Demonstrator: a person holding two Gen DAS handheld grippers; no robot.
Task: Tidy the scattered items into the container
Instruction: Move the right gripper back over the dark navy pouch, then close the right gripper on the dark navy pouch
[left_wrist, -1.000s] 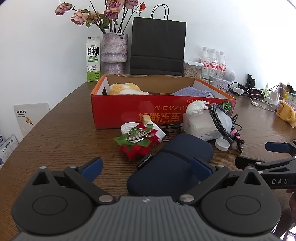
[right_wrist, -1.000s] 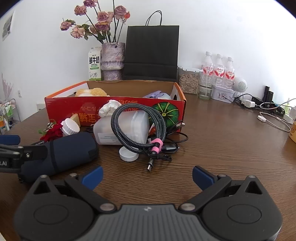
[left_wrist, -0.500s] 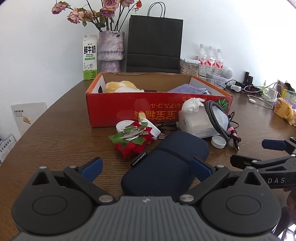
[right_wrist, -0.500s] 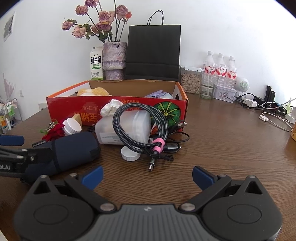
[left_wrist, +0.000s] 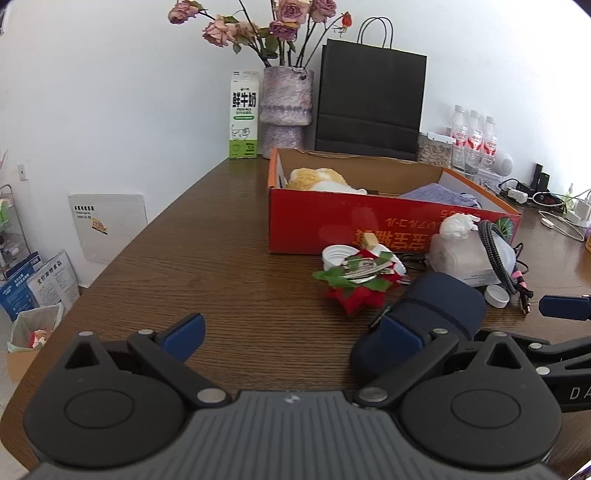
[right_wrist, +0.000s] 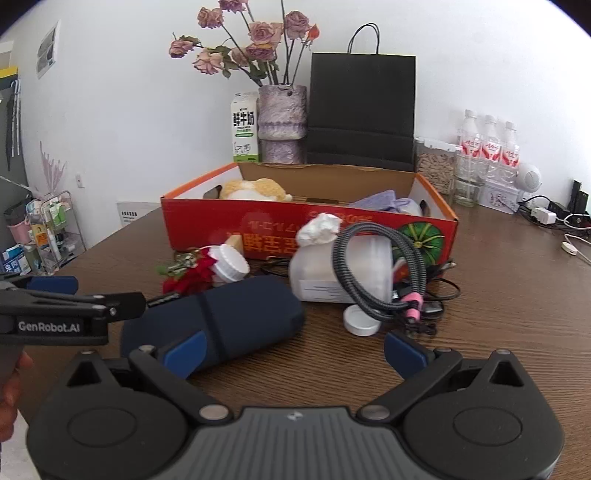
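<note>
Both open grippers have swung left: left gripper (left_wrist: 291, 334) off the navy pouch (right_wrist: 236, 314), right gripper (right_wrist: 293, 349) now nearer it.

One red cardboard box (right_wrist: 258, 218) on the table (right_wrist: 498, 295), toward the far edge. Inside it: one plush toy (right_wrist: 255, 189), one purple cloth (right_wrist: 384, 201). In front of the box: one navy pouch (right_wrist: 229, 317), one translucent plastic container (right_wrist: 321, 273), one braided cable coil (right_wrist: 373, 295), two white caps (right_wrist: 361, 320), one crumpled tissue (right_wrist: 319, 228), one red-and-green fabric flower (left_wrist: 356, 288), one key bunch (left_wrist: 364, 266). Along the far edge: one milk carton (right_wrist: 244, 127), one vase of flowers (right_wrist: 282, 122), one black paper bag (right_wrist: 362, 110), three water bottles (right_wrist: 489, 147), one jar (right_wrist: 434, 166). Two grippers: left gripper (left_wrist: 291, 332), right gripper (right_wrist: 293, 345).
</note>
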